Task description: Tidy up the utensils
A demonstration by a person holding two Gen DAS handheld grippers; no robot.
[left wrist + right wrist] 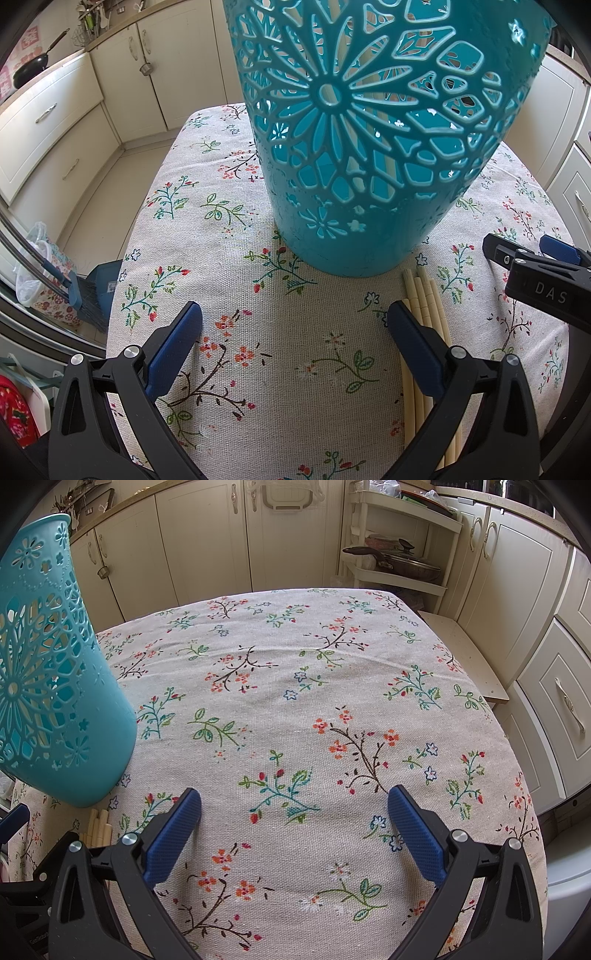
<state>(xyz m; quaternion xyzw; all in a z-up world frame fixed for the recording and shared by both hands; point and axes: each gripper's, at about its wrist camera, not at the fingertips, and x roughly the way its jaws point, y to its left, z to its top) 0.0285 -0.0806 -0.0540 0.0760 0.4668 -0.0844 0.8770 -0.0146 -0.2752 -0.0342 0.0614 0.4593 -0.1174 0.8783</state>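
Several pale chopsticks (424, 314) lie flat on the floral tablecloth (258, 332), just near of a teal cut-out holder (362, 147).

Their long axis runs near to far, with the far ends pointing at the holder's base and almost touching it. The holder stands upright with a few pale sticks visible inside through the lattice. The left gripper (294, 345) hovers with its jaws spread wide and empty; its right finger overlaps the bundle. The right gripper (294, 827) is likewise spread and empty above bare cloth, right of the holder.
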